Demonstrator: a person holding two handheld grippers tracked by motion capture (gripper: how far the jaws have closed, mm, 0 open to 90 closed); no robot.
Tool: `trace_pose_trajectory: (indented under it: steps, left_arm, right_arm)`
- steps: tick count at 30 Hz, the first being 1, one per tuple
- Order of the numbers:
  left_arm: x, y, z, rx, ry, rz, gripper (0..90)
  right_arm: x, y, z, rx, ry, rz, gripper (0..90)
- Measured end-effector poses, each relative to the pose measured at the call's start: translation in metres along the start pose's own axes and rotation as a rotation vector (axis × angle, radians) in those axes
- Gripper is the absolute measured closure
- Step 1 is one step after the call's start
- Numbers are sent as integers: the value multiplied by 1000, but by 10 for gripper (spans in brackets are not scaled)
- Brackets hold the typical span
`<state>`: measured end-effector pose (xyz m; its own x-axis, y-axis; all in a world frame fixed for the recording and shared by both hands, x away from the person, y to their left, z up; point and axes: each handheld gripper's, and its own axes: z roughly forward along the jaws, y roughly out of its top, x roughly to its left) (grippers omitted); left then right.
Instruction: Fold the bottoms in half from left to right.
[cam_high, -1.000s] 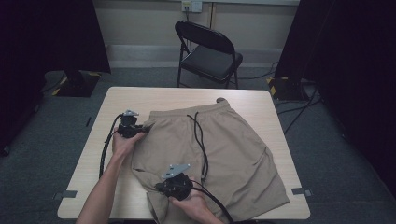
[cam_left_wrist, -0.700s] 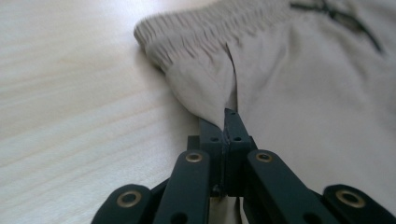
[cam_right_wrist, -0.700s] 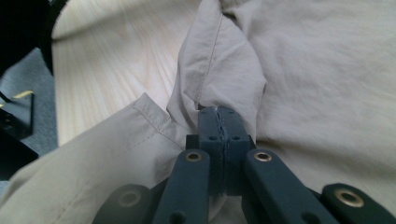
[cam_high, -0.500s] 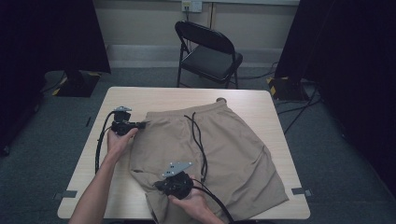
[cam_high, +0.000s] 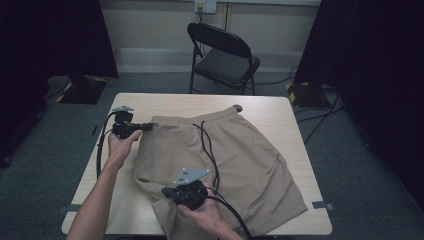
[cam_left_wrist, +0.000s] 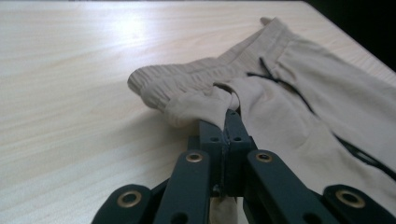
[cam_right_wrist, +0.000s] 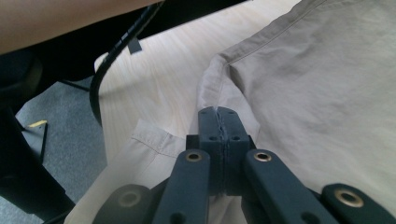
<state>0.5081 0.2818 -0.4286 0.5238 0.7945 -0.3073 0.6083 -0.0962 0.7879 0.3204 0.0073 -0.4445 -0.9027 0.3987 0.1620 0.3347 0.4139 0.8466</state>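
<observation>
From the high view, tan shorts (cam_high: 235, 165) lie spread across the light wooden table (cam_high: 295, 120), waistband toward the far side, with a black drawstring (cam_high: 207, 145) trailing over the cloth. The left gripper (cam_high: 148, 127) sits at the waistband's left corner, held in the left hand (cam_high: 122, 142); the right gripper (cam_high: 165, 192) rests at the near left leg hem, gripped by the right hand (cam_high: 207, 212). A black folding chair (cam_high: 222, 55) stands beyond the table. In the left gripper view, the jaws are pressed fully together on a bunched fold of the waistband corner (cam_left_wrist: 205, 100), which is drawn up off the wood. In the right gripper view, the jaws are likewise closed flat against each other at the hem edge (cam_right_wrist: 210, 88); fabric seems pinched between them, though the cloth inside the seam is hard to make out.
</observation>
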Motion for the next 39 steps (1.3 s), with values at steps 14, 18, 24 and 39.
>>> trace_pose_trajectory:
  steps: [14,18,24,39]
  left_arm:
    - [-17,26,-21,-64,-18,38,897]
    - [-23,37,-27,-80,-20,51,897]
    - [-27,53,-37,-106,-29,52,897]
    - [-36,96,-71,-132,-6,82,898]
  right_arm:
    - [-4,19,-19,-84,-21,-4,899]
    - [0,28,-23,-99,-18,-25,899]
    - [5,42,-30,-130,-23,-52,899]
    - [10,79,-42,-207,-34,-90,899]
